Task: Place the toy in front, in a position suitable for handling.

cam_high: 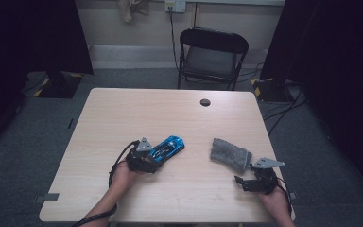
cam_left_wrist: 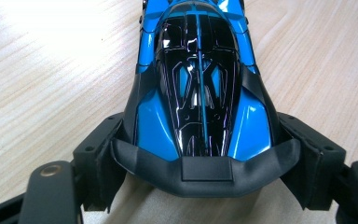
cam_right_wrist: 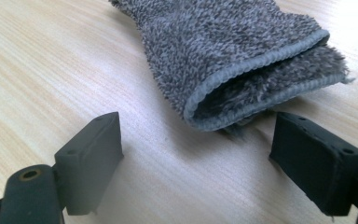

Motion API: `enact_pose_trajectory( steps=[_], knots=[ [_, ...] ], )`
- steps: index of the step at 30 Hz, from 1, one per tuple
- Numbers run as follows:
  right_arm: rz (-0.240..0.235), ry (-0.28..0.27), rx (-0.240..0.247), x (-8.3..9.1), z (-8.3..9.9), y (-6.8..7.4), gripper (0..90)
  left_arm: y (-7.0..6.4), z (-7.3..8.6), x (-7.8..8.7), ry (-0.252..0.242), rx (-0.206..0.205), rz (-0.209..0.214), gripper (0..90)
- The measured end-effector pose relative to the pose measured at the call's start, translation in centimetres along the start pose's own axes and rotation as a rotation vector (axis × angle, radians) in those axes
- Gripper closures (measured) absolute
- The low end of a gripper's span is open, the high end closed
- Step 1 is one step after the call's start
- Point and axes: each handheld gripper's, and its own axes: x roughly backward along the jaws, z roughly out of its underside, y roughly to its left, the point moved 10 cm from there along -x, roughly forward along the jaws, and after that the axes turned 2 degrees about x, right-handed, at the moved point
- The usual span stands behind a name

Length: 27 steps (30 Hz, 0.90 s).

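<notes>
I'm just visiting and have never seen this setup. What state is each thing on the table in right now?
Blue toy car: upright on the table, its rear end clamped between the left gripper's fingers.
Left gripper: shut on the car.
Grey folded cloth: lying flat on the table, folded, not held.
Right gripper: open, just short of the cloth's edge, not touching it.
Folding chair: unfolded, nobody sitting on it, behind the table.

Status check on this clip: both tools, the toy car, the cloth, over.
Left tool shut on blue toy car, rear end clamped. Right tool open, just short of folded grey cloth. Table between them, nothing blocking.
</notes>
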Motion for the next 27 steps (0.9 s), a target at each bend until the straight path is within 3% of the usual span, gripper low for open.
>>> enact_pose_trajectory(
  steps=[4, 9, 11, 14, 22, 27],
  knots=[
    [-0.042, 0.038, 0.015, 0.9, 0.1, 0.4, 18.8, 0.0, 0.0, 0.0, 0.0, 0.0, 0.0, 24.1],
    [-0.051, -0.046, 0.041, 3.3, -3.1, 0.4, 18.5, 0.0, 0.0, 0.0, 0.0, 0.0, 0.0, 24.1],
    [-0.045, -0.048, 0.056, 3.4, -4.0, 0.2, 18.6, 0.0, 0.0, 0.0, -0.001, 0.001, 0.0, 24.1],
    [-0.047, -0.032, 0.066, 2.6, -5.5, 0.0, 18.2, 0.0, 0.0, 0.0, -0.002, 0.001, 0.0, 24.1],
    [-0.045, 0.049, 0.092, -1.6, -7.4, -1.1, 17.7, 0.0, 0.0, 0.0, -0.001, 0.0, 0.0, 24.1],
    [-0.07, 0.08, 0.058, -3.8, -7.5, -1.8, 20.9, 0.0, 0.0, 0.0, -0.001, 0.0, 0.0, 24.0]
  ],
)
